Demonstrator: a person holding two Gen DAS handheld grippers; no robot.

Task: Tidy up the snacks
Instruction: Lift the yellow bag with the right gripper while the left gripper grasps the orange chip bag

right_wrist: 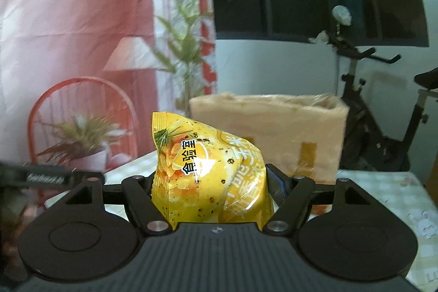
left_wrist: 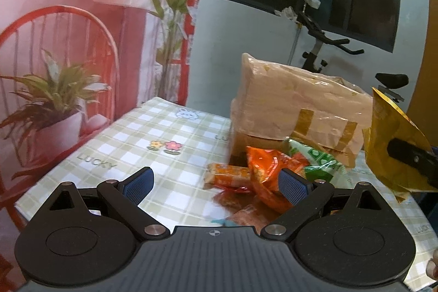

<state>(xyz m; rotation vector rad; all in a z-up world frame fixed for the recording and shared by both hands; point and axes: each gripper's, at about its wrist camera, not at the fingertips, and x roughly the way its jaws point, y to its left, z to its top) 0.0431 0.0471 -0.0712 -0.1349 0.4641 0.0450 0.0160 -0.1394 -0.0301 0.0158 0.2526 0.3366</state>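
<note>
My right gripper [right_wrist: 212, 179] is shut on a yellow snack bag [right_wrist: 208, 168] and holds it up in the air in front of a taped cardboard box [right_wrist: 273, 133]. The same bag [left_wrist: 391, 144] shows at the right edge of the left wrist view, with the right gripper [left_wrist: 413, 158] on it. My left gripper [left_wrist: 216, 184] is open and empty above the table. Just ahead of it lies a pile of snack packets: an orange bag [left_wrist: 262, 168], an orange bar packet [left_wrist: 227, 175] and a green-and-white packet [left_wrist: 317, 160].
The table has a green checked cloth [left_wrist: 153, 133]. The cardboard box [left_wrist: 298, 108] stands behind the snack pile. A red printed backdrop [left_wrist: 68, 45] hangs on the left. An exercise bike [right_wrist: 383, 114] stands behind the table on the right.
</note>
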